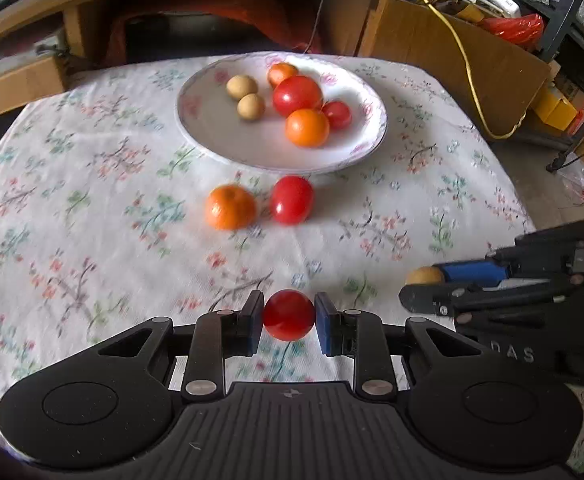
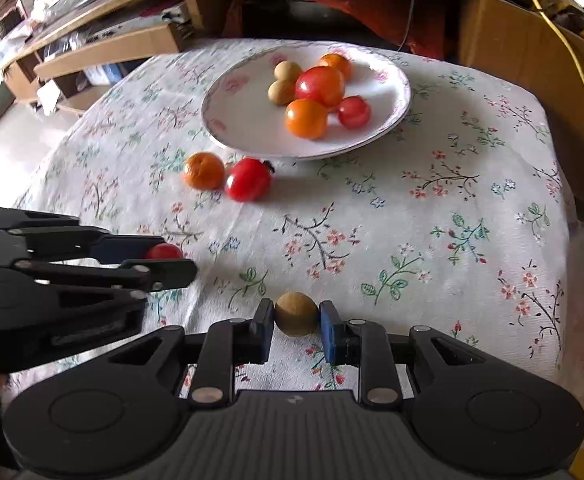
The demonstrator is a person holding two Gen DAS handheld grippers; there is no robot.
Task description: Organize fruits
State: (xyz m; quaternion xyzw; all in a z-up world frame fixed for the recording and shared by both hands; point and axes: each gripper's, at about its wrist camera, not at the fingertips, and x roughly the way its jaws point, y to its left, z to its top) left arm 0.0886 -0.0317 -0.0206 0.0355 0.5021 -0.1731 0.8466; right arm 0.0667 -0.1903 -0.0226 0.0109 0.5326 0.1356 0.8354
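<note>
At the bottom centre of the left wrist view, the left gripper [image 1: 289, 315] is closed on a small red tomato [image 1: 288, 314], which sits between the two blue pads just above the flowered tablecloth [image 1: 92, 240]. At the same place in the right wrist view, the right gripper [image 2: 296, 314] clamps a small tan round fruit [image 2: 295, 314] between its pads in the same way. Each gripper also appears in the other camera: the right one enters from the right edge of the left view with the tan fruit at its tip, and the left one enters from the left edge of the right view with the red tomato at its tip. Further up, near the middle of the frame, an orange [image 1: 230, 207] and a red tomato [image 1: 291, 199] lie on the cloth just beside each other, in front of the plate. Toward the upper centre stands a white plate [image 1: 212, 136] with a pink flower rim. On it lie two tan fruits [image 1: 246, 97], a large red tomato [image 1: 297, 95], a smaller red tomato [image 1: 337, 114], an orange in front [image 1: 307, 127] and another orange at the back [image 1: 282, 73]. Behind the table, at the top of the frame, there are wooden furniture [image 1: 451, 48] and a yellow cable [image 1: 467, 64].
</note>
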